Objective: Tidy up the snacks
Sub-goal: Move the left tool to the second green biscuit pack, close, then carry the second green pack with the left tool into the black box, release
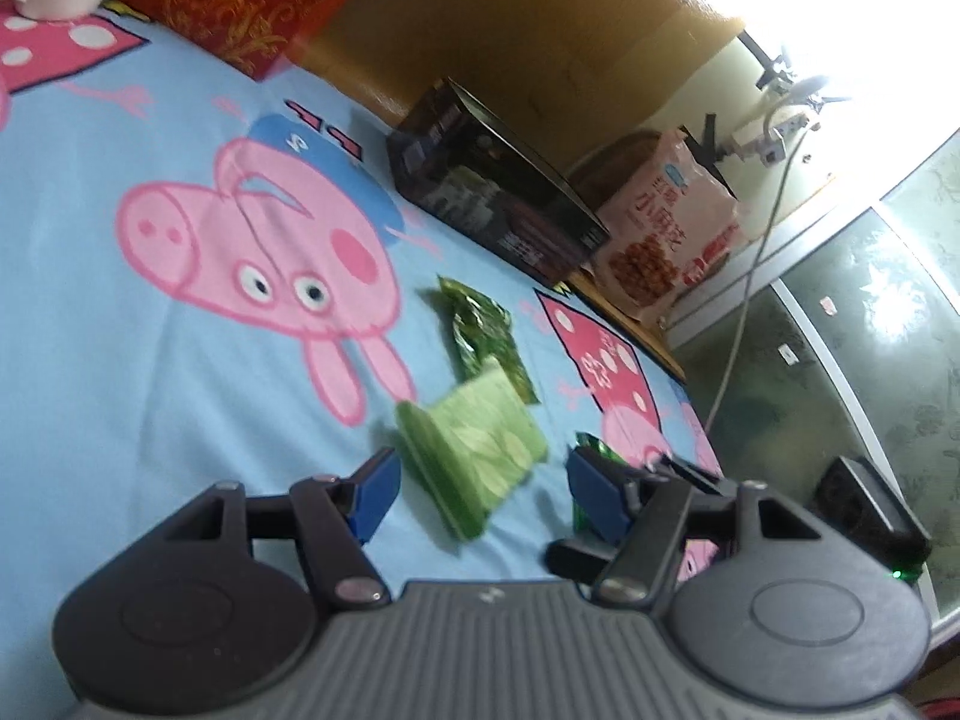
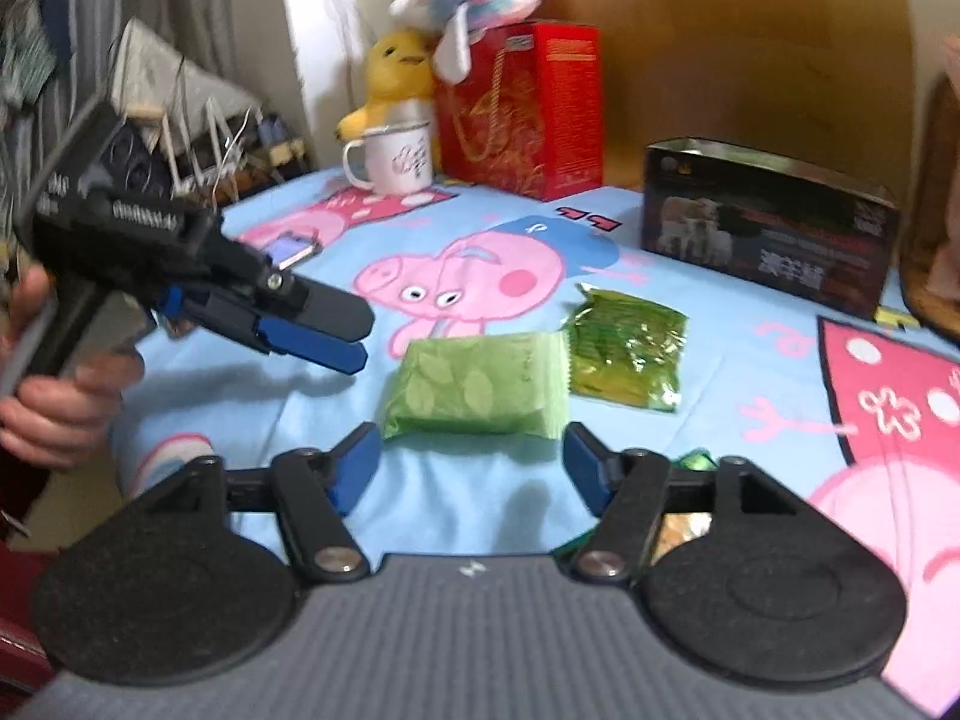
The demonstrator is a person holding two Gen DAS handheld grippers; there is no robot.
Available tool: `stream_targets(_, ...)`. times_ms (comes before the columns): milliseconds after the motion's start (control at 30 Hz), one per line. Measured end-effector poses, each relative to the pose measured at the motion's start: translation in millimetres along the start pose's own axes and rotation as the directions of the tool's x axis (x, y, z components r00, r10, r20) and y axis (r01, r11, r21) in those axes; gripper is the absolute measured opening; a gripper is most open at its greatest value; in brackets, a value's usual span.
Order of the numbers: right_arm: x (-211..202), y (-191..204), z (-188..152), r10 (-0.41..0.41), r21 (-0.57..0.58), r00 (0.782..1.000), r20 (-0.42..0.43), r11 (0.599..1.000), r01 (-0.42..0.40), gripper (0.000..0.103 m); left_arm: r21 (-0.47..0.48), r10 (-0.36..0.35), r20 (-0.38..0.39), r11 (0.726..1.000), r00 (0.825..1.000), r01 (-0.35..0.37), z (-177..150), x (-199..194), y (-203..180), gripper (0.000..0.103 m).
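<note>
While both jaws gape empty | right hand-held gripper (image 2: 474, 462) just short of pale packet (image 2: 477, 387) | left hand-held gripper (image 1: 480, 498) likewise

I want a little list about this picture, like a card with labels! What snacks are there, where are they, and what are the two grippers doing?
surface: blue cartoon-pig bedsheet
light green packet: lying flat on the sheet, just ahead of the right gripper
shiny green packet: flat, beside the light green one
black box: open-topped, at the back
red box: at the back, beside a white mug
left gripper: open, holding nothing
right gripper: open, holding nothing
</note>
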State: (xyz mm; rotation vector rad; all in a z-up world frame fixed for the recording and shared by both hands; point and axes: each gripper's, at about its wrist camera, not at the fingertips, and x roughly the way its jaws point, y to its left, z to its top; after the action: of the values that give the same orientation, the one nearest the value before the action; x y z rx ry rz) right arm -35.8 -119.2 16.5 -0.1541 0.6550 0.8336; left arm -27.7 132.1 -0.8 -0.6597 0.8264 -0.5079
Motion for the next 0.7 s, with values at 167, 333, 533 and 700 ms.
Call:
stream_targets(167, 18.3, -0.7, 4.0, -0.027, -0.096, 0.999, -0.037, 0.995, 0.023, 0.076, 0.002, 0.007, -0.044, 1.000, 0.999, -0.007, -0.1, 20.2, -2.6, 0.059)
stream_targets(333, 31.8, -2.3, 7.5, -0.003, -0.097, 0.999, -0.045, 0.995, -0.001, 0.059, 0.039, 0.047, -0.040, 0.998, 0.998, -0.046, 7.1, 33.5, -9.5, 0.049)
stream_targets(533, 25.7, 6.6, 4.5, -0.095, -0.164, 0.996, 0.004, 0.982, 0.094, 0.034, 0.079, 0.062, -0.021, 0.995, 0.998, -0.060, 16.9, 41.2, -17.7, 0.049)
stream_targets(700, 14.9, -4.3, 6.0, -0.134, -0.128, 0.989, 0.061, 0.982, 0.140, 0.029, 0.104, 0.042, 0.003, 0.994, 0.999, -0.042, 30.1, 48.9, -27.4, 0.049)
